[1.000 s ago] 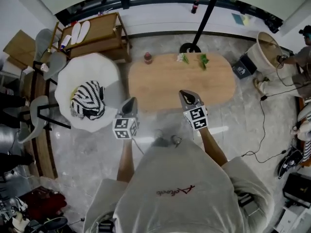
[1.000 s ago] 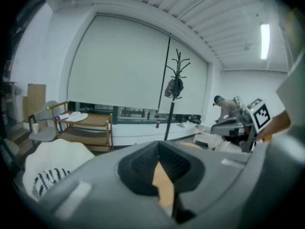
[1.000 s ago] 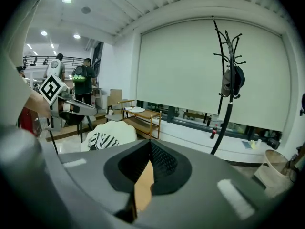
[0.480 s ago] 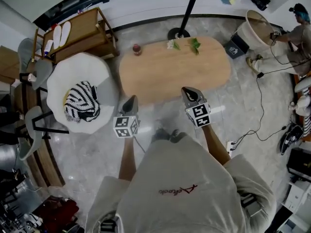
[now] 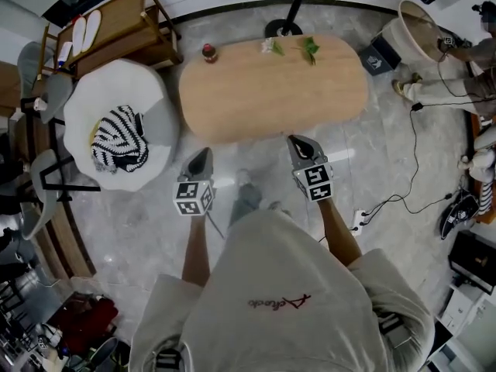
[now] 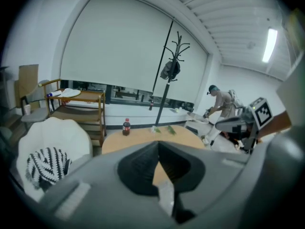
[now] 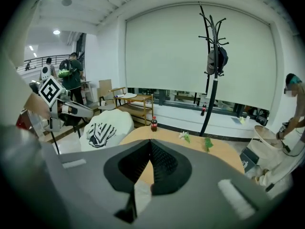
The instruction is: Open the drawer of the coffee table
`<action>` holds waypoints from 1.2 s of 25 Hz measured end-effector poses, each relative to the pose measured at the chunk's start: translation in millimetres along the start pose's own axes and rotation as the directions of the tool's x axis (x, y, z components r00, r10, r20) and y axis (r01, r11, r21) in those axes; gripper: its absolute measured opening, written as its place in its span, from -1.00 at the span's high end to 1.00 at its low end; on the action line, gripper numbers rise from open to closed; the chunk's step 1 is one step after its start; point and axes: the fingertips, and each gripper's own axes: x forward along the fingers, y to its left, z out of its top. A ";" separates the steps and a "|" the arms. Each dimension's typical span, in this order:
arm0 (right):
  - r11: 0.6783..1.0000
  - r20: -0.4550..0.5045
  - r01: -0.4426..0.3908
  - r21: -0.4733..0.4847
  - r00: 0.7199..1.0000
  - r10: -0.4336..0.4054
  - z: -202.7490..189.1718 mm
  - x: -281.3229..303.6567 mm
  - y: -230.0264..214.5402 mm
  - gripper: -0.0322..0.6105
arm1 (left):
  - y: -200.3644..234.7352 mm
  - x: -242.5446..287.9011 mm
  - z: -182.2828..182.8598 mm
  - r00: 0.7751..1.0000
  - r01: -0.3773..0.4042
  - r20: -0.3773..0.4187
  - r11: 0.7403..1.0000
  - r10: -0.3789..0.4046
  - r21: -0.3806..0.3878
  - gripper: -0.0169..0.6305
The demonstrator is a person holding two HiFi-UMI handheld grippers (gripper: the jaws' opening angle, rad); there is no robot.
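The oval wooden coffee table (image 5: pixel 271 91) stands ahead of me, its top also seen in the left gripper view (image 6: pixel 143 137) and the right gripper view (image 7: pixel 224 156). No drawer shows from here. My left gripper (image 5: pixel 201 160) is shut and empty, held over the floor just short of the table's near left edge. My right gripper (image 5: pixel 298 143) is shut and empty too, its tip close to the near edge of the table. Both point toward the table. A cola bottle (image 5: pixel 208 52) and green sprigs (image 5: pixel 310 49) rest on the far side of the tabletop.
A white armchair (image 5: pixel 116 126) with a striped cushion (image 5: pixel 116 139) sits left of the table. A wooden shelf unit (image 5: pixel 116 29) stands behind it. A coat stand (image 5: pixel 283 28) rises beyond the table. A person (image 5: pixel 465 45) bends at the right, with cables (image 5: pixel 403 200) across the floor.
Both grippers have sunk and now sit in front of the table's near edge instead of over its top. The head view has shifted, showing the table higher in the picture.
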 end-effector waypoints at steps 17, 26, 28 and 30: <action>0.998 -0.051 -0.007 0.057 0.999 0.010 -132.8 -70.4 -12.1 0.89 | -66.8 -29.9 -114.0 0.995 -0.067 -0.073 0.997 0.065 -0.025 0.95; 0.998 -0.090 -0.047 0.043 0.995 0.051 -200.4 -5.3 -6.3 0.89 | -14.4 4.3 -187.5 0.990 -0.118 -0.089 0.991 0.113 -0.056 0.95; 0.998 -0.092 -0.053 0.038 0.994 0.056 -217.9 22.5 -8.6 0.89 | 6.7 20.8 -205.5 0.989 -0.128 -0.083 0.990 0.123 -0.059 0.95; 0.998 -0.089 -0.057 0.037 0.994 0.060 -236.5 51.3 -11.8 0.89 | 28.0 38.8 -225.0 0.988 -0.138 -0.077 0.989 0.134 -0.051 0.95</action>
